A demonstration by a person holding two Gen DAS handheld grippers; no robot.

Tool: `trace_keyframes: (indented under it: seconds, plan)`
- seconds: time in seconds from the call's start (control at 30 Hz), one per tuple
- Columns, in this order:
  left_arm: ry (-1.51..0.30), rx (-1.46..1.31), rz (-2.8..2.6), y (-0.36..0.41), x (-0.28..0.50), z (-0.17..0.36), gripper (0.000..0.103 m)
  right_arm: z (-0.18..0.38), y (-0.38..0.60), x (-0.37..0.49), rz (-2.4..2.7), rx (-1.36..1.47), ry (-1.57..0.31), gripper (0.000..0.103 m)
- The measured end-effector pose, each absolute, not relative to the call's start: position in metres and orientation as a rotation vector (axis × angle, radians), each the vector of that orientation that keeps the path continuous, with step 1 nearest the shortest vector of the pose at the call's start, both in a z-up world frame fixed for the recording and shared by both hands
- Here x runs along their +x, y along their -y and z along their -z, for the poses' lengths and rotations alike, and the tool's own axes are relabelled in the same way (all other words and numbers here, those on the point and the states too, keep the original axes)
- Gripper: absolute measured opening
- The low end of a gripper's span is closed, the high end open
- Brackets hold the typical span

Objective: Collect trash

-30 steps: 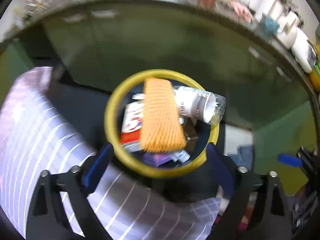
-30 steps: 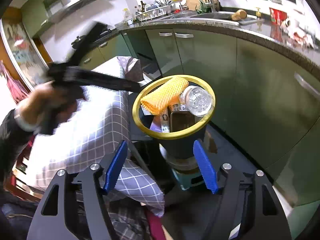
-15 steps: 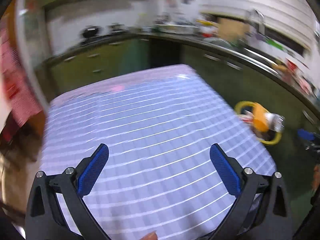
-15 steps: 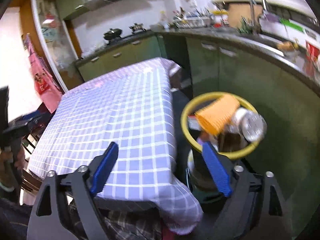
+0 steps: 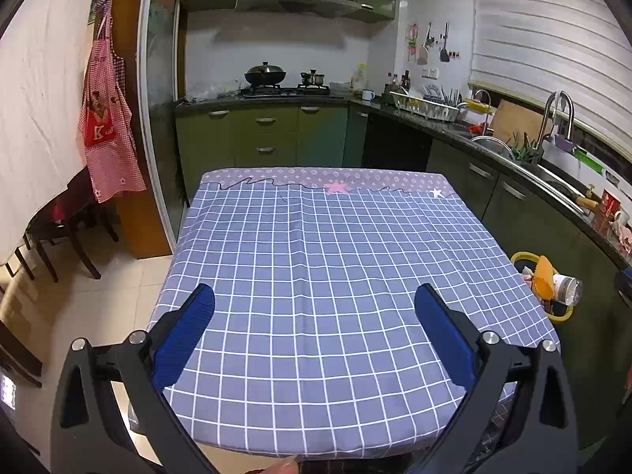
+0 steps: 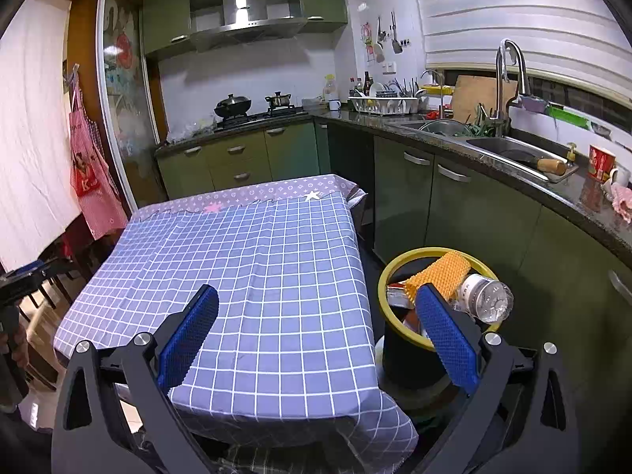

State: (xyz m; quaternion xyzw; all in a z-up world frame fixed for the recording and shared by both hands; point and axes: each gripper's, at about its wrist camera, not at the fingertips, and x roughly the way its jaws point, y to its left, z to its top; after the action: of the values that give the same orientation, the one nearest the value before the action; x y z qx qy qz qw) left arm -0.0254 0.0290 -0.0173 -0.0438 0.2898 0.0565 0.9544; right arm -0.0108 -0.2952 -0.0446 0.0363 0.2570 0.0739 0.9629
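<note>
A yellow-rimmed dark trash bin (image 6: 385, 272) stands on the floor right of the table, also in the left wrist view (image 5: 520, 255). It holds an orange foam net (image 6: 442, 270), a clear plastic bottle (image 6: 484, 298) and wrappers. My left gripper (image 5: 314, 318) is open and empty above the near end of the blue checked tablecloth (image 5: 316, 245). My right gripper (image 6: 316, 318) is open and empty over the table's near right corner, its right finger in front of the bin.
Green kitchen cabinets (image 6: 454, 197) and a counter with a sink (image 6: 509, 150) run along the right and back. A red apron (image 5: 106, 118) hangs at left by dark chairs (image 5: 59, 237). The left gripper shows at the far left of the right wrist view (image 6: 23, 280).
My left gripper swung away from directly above the bin, back over the table's near end. My right gripper pulled back and up, so table and bin now show.
</note>
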Motion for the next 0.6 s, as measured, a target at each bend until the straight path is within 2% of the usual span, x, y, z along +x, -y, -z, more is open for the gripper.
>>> trace_keyframes:
  seconds: [0.6]
  plan:
    - [-0.539, -0.078, -0.127, -0.035, -0.051, 0.007, 0.096, 0.035, 0.286, -0.032, -0.148, 0.030, -0.496, 0.098]
